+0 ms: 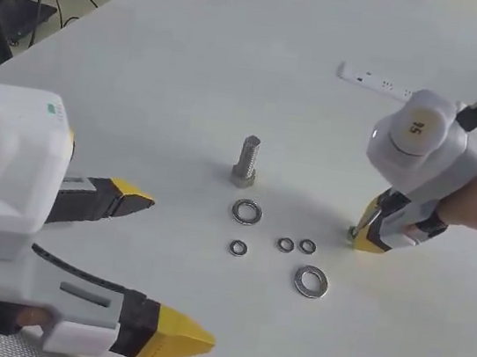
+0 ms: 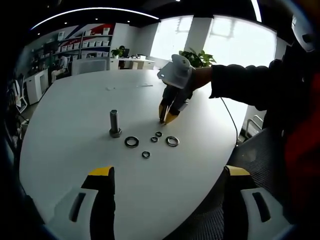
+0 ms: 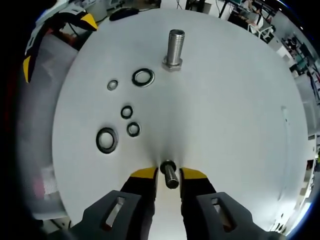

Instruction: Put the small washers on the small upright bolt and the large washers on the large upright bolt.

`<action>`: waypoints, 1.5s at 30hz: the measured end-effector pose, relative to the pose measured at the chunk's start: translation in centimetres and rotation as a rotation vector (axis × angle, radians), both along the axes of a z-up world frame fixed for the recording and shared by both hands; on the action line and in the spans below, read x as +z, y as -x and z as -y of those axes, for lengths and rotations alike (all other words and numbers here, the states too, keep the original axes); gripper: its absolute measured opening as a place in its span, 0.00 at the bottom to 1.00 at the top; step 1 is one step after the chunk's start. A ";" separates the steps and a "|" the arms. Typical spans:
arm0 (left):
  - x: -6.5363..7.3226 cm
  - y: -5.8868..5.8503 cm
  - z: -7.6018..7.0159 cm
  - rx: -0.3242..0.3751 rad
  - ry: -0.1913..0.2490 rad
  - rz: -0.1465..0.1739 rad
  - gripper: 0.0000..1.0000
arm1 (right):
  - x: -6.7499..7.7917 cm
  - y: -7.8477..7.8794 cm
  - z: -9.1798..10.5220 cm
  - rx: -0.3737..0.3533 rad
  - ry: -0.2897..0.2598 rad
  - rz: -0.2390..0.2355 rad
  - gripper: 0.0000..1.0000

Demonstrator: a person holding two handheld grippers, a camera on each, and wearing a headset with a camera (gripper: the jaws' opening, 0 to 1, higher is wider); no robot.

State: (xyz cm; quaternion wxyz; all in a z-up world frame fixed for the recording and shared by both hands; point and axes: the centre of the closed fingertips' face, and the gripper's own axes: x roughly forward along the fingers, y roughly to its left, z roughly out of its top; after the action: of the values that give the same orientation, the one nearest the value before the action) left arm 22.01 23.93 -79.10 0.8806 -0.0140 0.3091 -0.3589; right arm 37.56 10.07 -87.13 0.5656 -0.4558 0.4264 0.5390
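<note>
Right gripper [image 3: 169, 173]: the jaws are drawn in on the small bolt [image 3: 170, 176], which is clamped between the two tips.
Small bolt: it is held at the table [image 1: 192, 65], with the wider end seemingly downward. It is judged that it is gripped this way so that it can be set upright.
Large bolt [image 3: 174, 47]: it is already stood on its head, well ahead of the right jaws. The thread is left free for the washers.
Large washers [image 3: 143, 77] [image 3: 107, 139]: both are laid flat, one just beside the large bolt and one near the right jaws, on their left side.
Small washers [image 3: 112, 85] [image 3: 126, 111] [image 3: 133, 129]: three are laid flat between the two large ones. No washer is placed on a bolt yet.
Left gripper [image 2: 168, 172]: the jaws are spread wide apart and nothing is held. The washers lie ahead of them, probably so that they can be reached next.
</note>
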 end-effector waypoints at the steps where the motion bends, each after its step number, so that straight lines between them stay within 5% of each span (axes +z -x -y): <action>1: 0.0 0.0 0.0 0.000 -0.001 0.001 0.89 | 0.0 0.0 0.0 0.000 0.001 0.000 0.20; 15: -0.1 0.1 0.1 -0.006 -0.002 0.000 0.89 | 0.3 0.1 0.5 -0.013 -0.006 -0.002 0.25; 45: 0.0 0.5 0.3 -0.016 0.000 0.011 0.89 | 3.4 0.9 -0.5 0.005 -0.062 0.028 0.29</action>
State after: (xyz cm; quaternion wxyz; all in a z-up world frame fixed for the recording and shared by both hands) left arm 21.51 23.66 -79.06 0.8794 -0.0096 0.3045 -0.3660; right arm 36.63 10.58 -83.74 0.5841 -0.4465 0.4005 0.5469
